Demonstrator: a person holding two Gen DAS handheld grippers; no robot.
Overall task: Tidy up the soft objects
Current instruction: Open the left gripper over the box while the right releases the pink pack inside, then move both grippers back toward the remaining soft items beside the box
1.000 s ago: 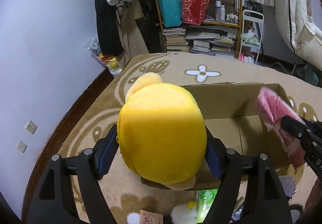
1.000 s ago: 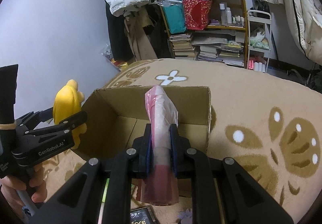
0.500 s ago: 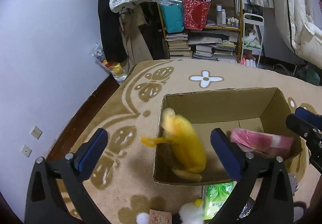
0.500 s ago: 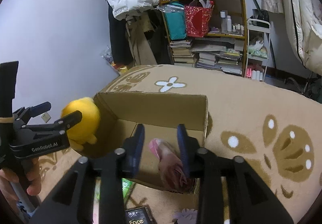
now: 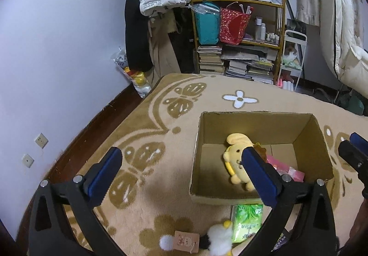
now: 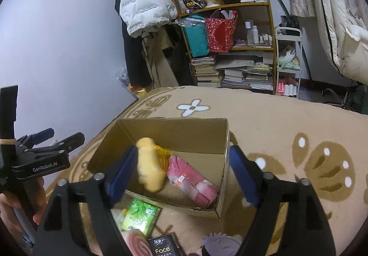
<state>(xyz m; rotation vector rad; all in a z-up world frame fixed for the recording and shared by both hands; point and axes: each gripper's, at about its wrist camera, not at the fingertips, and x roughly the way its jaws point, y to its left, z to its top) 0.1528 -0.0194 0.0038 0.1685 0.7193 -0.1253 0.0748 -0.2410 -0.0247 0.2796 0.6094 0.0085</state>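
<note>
An open cardboard box (image 5: pixel 257 121) (image 6: pixel 220 187) stands on the beige carpet. A yellow plush toy (image 5: pixel 235 160) (image 6: pixel 150 168) lies inside it on the left, with a pink soft pack (image 5: pixel 288 169) (image 6: pixel 193 178) beside it on the right. My left gripper (image 5: pixel 181 174) is open and empty, raised above the box's near left corner. My right gripper (image 6: pixel 184 174) is open and empty above the box's near edge. The left gripper also shows at the left of the right wrist view (image 6: pixel 49 143).
A green tissue pack (image 5: pixel 247 219) (image 6: pixel 141 215), a white fluffy toy with a tag (image 5: pixel 218 238), a pink roll (image 6: pixel 135 244), a black "Face" pack (image 6: pixel 164 248) and a purple-grey plush (image 6: pixel 220 243) lie before the box. A cluttered bookshelf (image 5: pixel 239 37) stands behind.
Both grippers opened. The yellow plush and the pink pack dropped into the box and now rest on its floor. Both grippers have risen and drawn back.
</note>
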